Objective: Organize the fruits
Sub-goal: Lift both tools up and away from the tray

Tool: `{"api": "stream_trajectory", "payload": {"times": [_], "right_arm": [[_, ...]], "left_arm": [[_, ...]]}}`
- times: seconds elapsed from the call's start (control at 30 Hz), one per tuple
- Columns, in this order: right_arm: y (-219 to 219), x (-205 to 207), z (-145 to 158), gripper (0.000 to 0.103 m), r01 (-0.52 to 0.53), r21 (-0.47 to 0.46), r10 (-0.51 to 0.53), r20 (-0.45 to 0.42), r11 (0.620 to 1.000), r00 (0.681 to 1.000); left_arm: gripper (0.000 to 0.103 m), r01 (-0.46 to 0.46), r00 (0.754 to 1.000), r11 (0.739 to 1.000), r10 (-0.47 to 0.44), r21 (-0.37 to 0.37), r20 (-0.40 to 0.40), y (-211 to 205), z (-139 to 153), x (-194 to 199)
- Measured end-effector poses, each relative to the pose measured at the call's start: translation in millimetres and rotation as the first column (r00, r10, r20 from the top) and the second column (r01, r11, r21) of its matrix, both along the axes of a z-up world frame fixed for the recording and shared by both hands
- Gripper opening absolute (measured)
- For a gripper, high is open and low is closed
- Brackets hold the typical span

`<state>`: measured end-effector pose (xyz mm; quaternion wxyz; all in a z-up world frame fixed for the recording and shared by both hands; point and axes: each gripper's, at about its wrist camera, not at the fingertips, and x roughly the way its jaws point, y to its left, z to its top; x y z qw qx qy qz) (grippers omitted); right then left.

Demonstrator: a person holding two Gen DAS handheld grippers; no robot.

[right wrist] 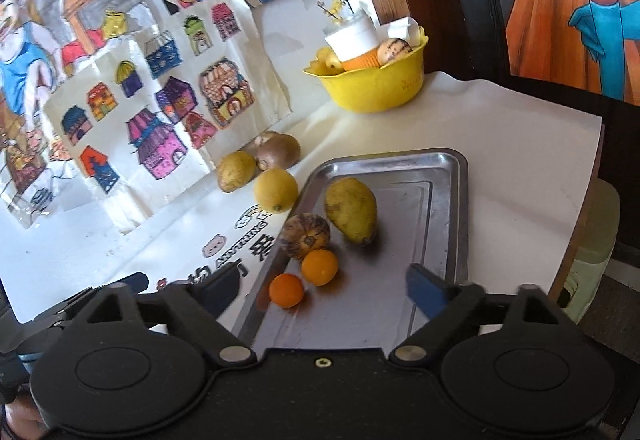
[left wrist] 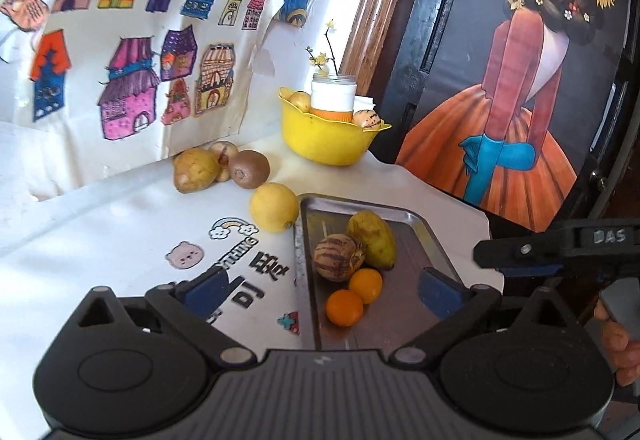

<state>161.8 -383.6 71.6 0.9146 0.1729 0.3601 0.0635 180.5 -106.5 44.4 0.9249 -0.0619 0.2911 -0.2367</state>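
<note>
A metal tray (right wrist: 448, 180) lies on the white desk (right wrist: 500, 128). In it, a yellow-green pear (right wrist: 351, 210) lies beside a striped melon-like fruit (right wrist: 306, 236), with two small oranges (right wrist: 319, 267) toward the tray's near end. Just outside the tray's left rim sits a lemon (right wrist: 276, 189); beyond it, a kiwi (right wrist: 279, 151) and a second pear (right wrist: 235, 171). A yellow bowl (right wrist: 376, 88) stands behind the tray. The left hand-held gripper (left wrist: 320, 290) and the right hand-held gripper (right wrist: 320, 286) both hang over the tray's near end, jaws spread, holding nothing.
</note>
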Motion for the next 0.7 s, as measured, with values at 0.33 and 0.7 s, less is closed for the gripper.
{"api": "stream_trajectory", "payload": {"times": [0.33,0.7], "right_arm": [[24,-51,8,0.102,-0.052,-0.014,0.051,-0.029,0.999,0.998],[68,-114,-1,0.102,-0.160,-0.094,0.154,-0.067,0.983,0.986]], "left_arm": [[0.103,-0.059,0.998,0.997,0.059,0.043,0.001,34,13,-42],[0.103,-0.098,0.995,0.991,0.097,0.090,0.021,54,16,-107]]}}
